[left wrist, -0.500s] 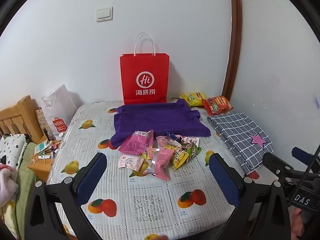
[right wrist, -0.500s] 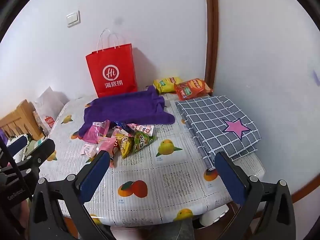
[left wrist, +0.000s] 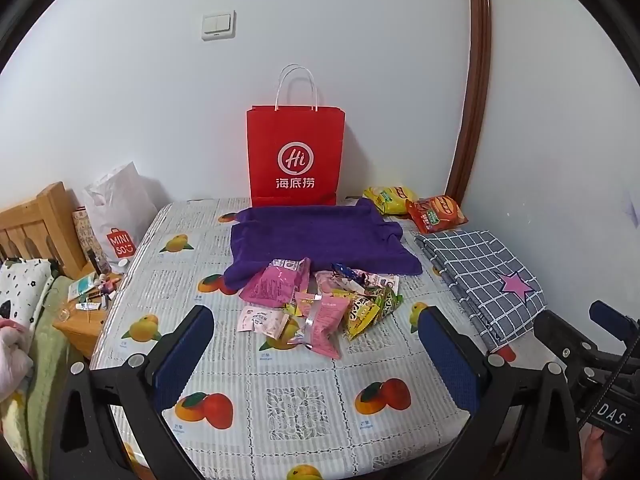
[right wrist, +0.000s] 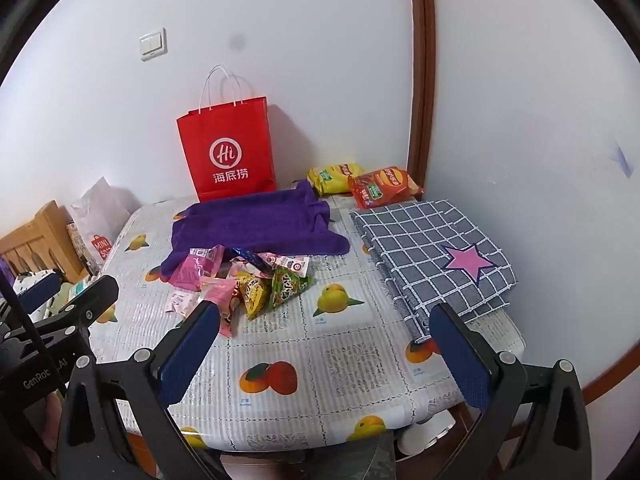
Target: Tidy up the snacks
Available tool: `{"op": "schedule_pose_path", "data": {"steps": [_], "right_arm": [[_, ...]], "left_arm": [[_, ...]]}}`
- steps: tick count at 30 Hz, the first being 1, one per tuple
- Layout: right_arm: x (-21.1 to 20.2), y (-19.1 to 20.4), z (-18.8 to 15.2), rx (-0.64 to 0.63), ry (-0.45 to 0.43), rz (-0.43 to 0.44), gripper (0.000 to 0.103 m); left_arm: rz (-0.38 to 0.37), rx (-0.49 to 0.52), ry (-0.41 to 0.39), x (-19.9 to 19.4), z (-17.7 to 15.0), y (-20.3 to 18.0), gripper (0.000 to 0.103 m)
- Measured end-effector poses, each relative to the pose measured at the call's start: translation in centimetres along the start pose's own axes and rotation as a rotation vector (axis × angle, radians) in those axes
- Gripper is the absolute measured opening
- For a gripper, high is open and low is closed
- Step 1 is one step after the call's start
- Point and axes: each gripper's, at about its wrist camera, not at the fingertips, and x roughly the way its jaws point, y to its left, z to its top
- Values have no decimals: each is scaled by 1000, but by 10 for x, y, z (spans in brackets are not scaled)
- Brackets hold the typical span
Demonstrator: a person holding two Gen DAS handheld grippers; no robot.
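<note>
Loose pile of small pink, yellow and green foil snack packets (left wrist: 320, 304) mid-table, overlapping. Yellow chip bag (left wrist: 386, 199) and orange-red chip bag (left wrist: 436, 212) touching, at back wall.

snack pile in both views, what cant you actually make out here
- Inside of the red paper bag: both views show only its front, so any contents are hidden.
- Snack pile: packets overlap, lower ones are covered, and the print is too small to read.
- Near edge of the pile: in the right wrist view the right gripper's left finger covers it.
- Under the purple towel: hidden by the cloth.
</note>
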Motion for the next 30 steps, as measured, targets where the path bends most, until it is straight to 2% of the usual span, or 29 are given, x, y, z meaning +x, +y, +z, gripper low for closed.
{"op": "schedule_pose_path", "data": {"steps": [23,30], "right_arm": [[-3,4,-6,-1,-1,20,103],[-5,1,2,5,-3,48,103]], "left_arm": [[8,-2,-3,-4,-2,1,103],[-4,-6,3,-3,-4,2,103]]}}
